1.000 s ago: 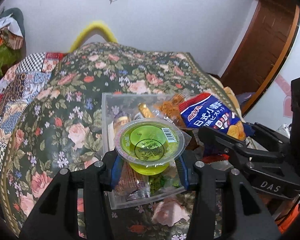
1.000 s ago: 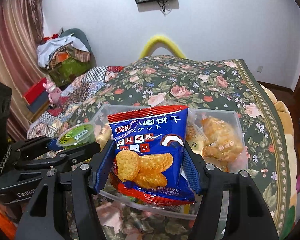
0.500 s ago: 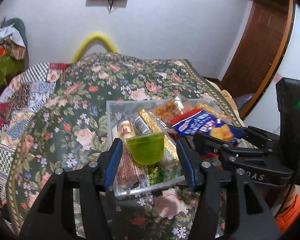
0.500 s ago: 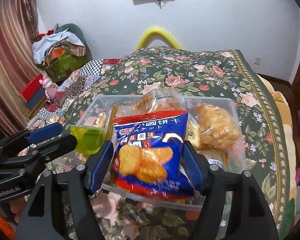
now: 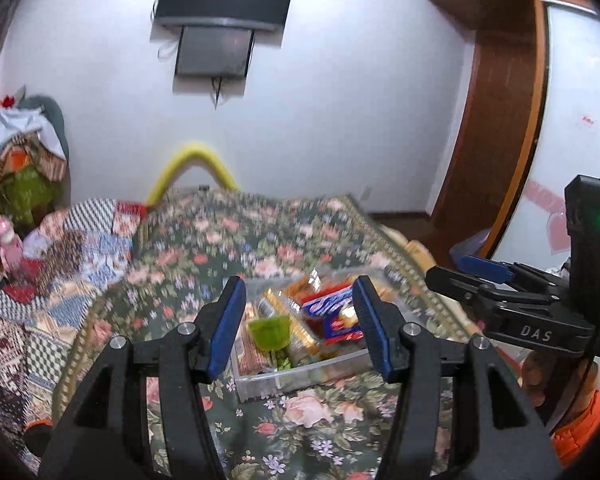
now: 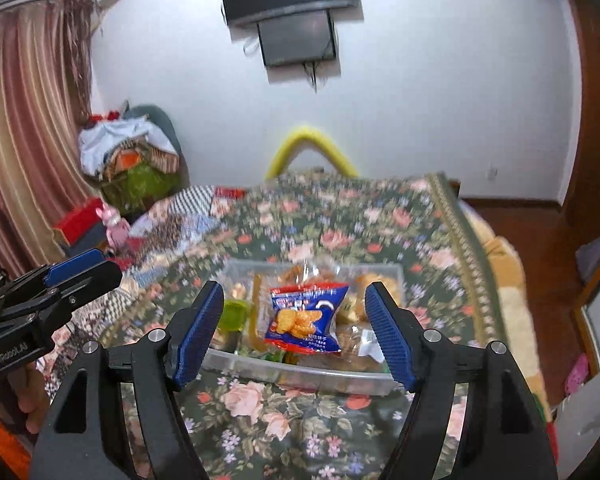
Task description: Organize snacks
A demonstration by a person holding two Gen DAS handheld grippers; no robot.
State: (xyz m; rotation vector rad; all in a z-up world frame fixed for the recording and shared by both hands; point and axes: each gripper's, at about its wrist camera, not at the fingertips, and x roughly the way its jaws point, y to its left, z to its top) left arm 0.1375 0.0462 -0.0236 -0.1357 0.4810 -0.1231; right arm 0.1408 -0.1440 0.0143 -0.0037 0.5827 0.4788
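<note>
A clear plastic bin (image 5: 300, 372) of snacks sits on the floral bedspread; it also shows in the right wrist view (image 6: 300, 368). In it lie a green jelly cup (image 5: 269, 333), also in the right wrist view (image 6: 233, 314), and a blue biscuit packet (image 6: 306, 318), also in the left wrist view (image 5: 332, 312), on top of other wrapped snacks. My left gripper (image 5: 300, 320) is open and empty, held back above the bin's near side. My right gripper (image 6: 296, 334) is open and empty, likewise above and short of the bin.
The floral bedspread (image 6: 340, 220) covers the bed, with a checked quilt (image 5: 60, 248) to the left. A yellow curved bar (image 6: 312, 148) stands at the far edge. A heap of clothes (image 6: 128, 156) and a curtain (image 6: 28, 120) are at left, a wooden door frame (image 5: 496, 120) at right.
Both grippers opened and let go: the jelly cup and the blue biscuit packet now lie in the bin. Both grippers then pulled back and up from the bin.
</note>
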